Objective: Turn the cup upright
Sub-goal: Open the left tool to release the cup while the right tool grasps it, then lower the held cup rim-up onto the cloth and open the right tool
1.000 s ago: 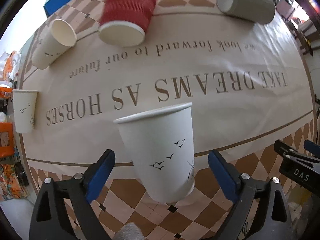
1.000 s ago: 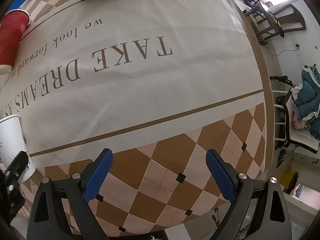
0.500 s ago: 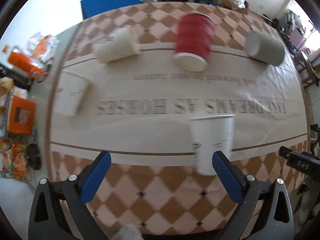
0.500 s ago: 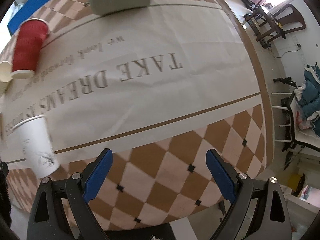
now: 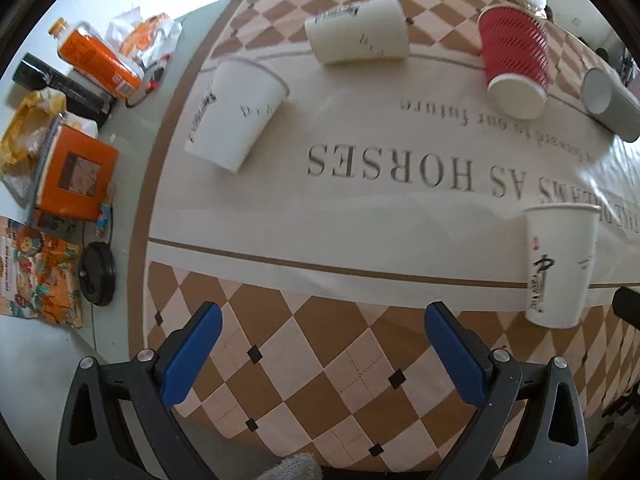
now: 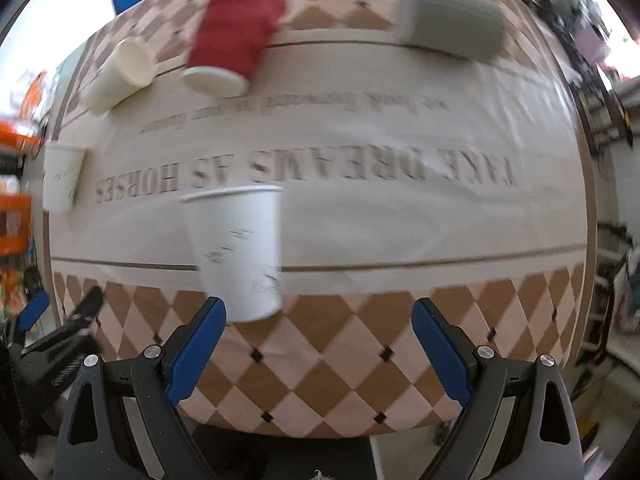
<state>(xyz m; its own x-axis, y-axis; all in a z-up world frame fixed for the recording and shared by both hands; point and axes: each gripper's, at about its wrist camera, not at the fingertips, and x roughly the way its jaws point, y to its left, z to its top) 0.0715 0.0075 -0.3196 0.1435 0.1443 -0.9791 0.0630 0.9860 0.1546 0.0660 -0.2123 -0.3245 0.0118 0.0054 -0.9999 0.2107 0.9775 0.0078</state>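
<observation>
Both tools have pulled back from the white cup point(image 5: 560, 266) since a second ago, when it sat between the left tool's fingers; now it stands upright, mouth up, on the tabletop point(image 5: 320, 360), straddling the brown border line between the cream text panel and the checkered edge; left tool point(image 5: 322, 354) wide open, holding nothing, cup well off to its right; right tool point(image 6: 318, 350) also wide open and empty, the cup point(image 6: 236, 252) just beyond its left finger point(image 6: 196, 350), not touching; right view is motion-blurred; further back, a red ribbed cup point(image 5: 514, 64) lies on its side, mouth toward the camera; a grey cup point(image 5: 610, 104) lies on its side at the far right; two more white cups on the left: one point(image 5: 360, 34) on its side near the far edge, one point(image 5: 236, 114) tilted in the left view, whether lying or standing I can't tell; orange packets and a black lid point(image 5: 97, 274) sit off the cloth, left.
</observation>
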